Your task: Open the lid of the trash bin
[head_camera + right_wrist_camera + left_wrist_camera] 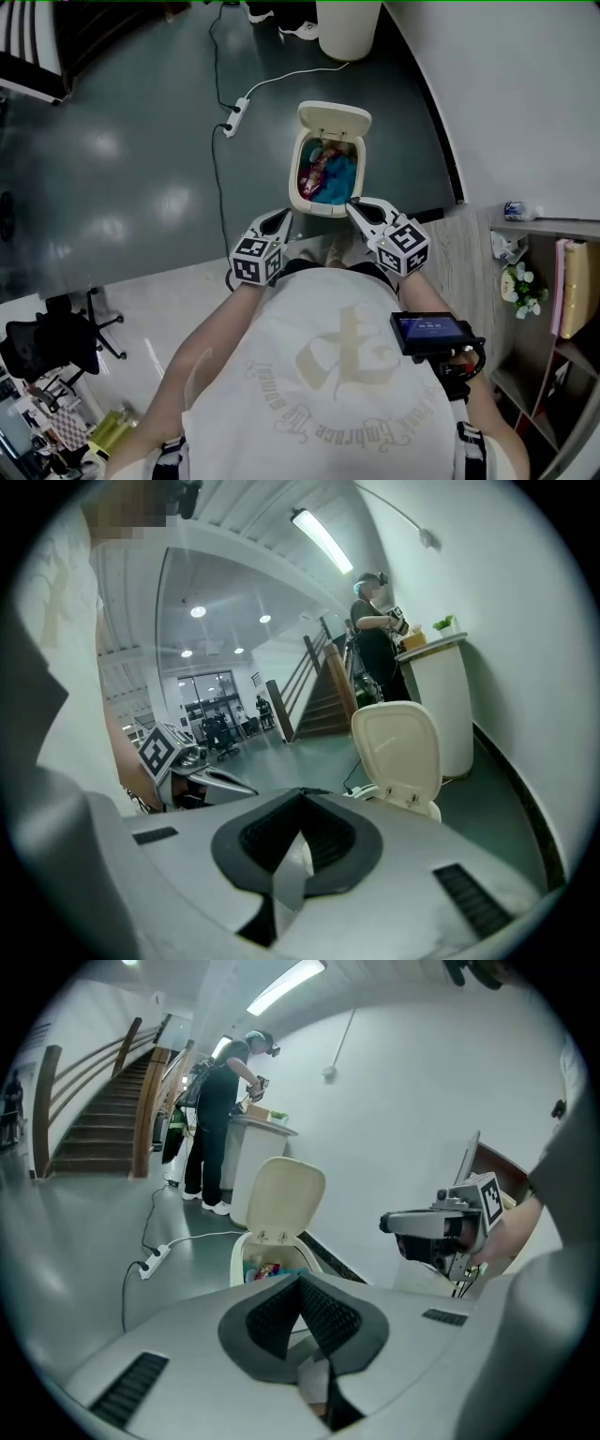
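Observation:
The cream trash bin (305, 161) stands on the dark floor ahead of me, its lid (335, 117) swung up and back. Blue and pink rubbish (328, 176) shows inside. My left gripper (284, 217) is shut and empty, just short of the bin's near left corner. My right gripper (353, 203) is also shut and empty, with its tip at the bin's near right rim. In the left gripper view the raised lid (281, 1194) stands beyond the closed left gripper (302, 1283), with the right gripper (441, 1227) alongside. The right gripper view shows the lid (398, 747) and the left gripper (187, 761).
A white power strip (234, 117) with its cable lies on the floor left of the bin. The white wall (506, 94) runs close on the right, with a shelf unit (553, 281) nearer me. A person (220, 1101) stands at a counter beyond, near stairs (103, 1119).

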